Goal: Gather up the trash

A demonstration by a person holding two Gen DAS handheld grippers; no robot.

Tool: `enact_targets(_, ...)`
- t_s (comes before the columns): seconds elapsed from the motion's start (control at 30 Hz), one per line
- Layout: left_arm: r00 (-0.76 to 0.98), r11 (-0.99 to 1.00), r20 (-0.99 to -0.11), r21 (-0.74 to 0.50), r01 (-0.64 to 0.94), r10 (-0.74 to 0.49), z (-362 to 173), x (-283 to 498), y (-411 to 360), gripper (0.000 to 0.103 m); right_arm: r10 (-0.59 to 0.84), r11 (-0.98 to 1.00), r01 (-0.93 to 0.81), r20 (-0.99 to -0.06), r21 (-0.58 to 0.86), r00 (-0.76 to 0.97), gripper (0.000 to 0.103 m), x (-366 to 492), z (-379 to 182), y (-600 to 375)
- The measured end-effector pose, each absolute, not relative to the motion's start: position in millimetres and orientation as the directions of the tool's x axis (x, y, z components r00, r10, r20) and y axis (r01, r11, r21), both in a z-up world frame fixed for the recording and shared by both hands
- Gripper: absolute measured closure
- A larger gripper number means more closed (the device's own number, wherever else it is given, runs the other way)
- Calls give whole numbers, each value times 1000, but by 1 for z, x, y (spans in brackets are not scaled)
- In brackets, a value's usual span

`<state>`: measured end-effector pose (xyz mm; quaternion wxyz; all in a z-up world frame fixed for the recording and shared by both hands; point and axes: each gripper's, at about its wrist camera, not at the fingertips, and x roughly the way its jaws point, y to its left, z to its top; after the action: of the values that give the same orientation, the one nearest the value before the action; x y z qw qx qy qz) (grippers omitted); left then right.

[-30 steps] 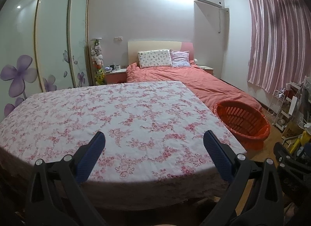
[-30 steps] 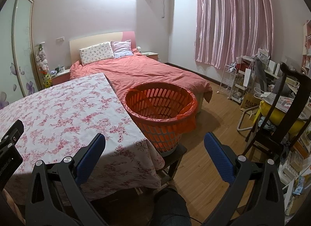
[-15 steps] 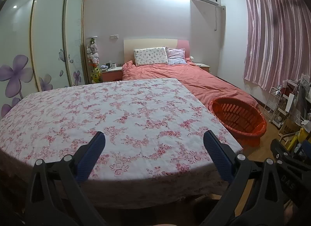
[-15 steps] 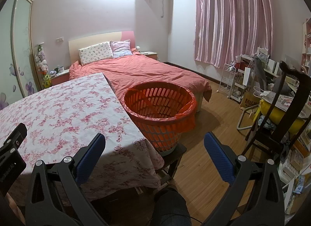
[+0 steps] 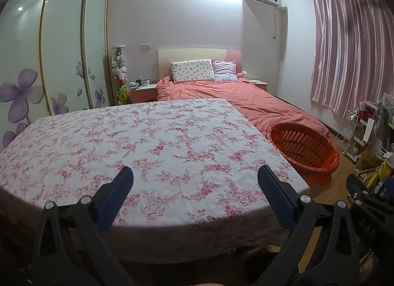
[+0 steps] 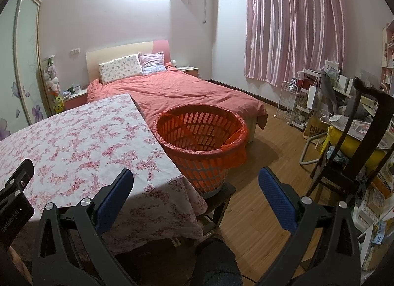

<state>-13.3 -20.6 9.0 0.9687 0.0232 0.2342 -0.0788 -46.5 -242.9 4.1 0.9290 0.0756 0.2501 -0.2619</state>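
Observation:
An orange slotted basket (image 6: 200, 138) lined with an orange bag stands on a low stool at the table's right edge; it also shows in the left wrist view (image 5: 304, 149). I see no loose trash on the table. My left gripper (image 5: 194, 180) is open and empty above the near edge of the floral tablecloth (image 5: 147, 143). My right gripper (image 6: 195, 182) is open and empty, held over the table's right corner, just short of the basket. The left gripper's body (image 6: 14, 197) shows at the left of the right wrist view.
A bed with a red cover (image 6: 177, 89) lies behind the table. A dark wooden chair (image 6: 354, 143) and cluttered shelves (image 6: 312, 99) stand at the right. Wardrobe doors (image 5: 61, 52) are at the left. Wooden floor (image 6: 261, 199) lies beside the basket.
The left wrist view has pulled back a little from the table, so the table and basket look slightly farther. The right wrist view has hardly shifted. Both grippers stay open.

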Motion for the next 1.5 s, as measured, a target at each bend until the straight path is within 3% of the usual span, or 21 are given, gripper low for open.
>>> enact_targets(1.5,875,988,-465,12,156,-133,5,-14,-18,4,-449,851,525,-504,9,738,3,-47,4,-243)
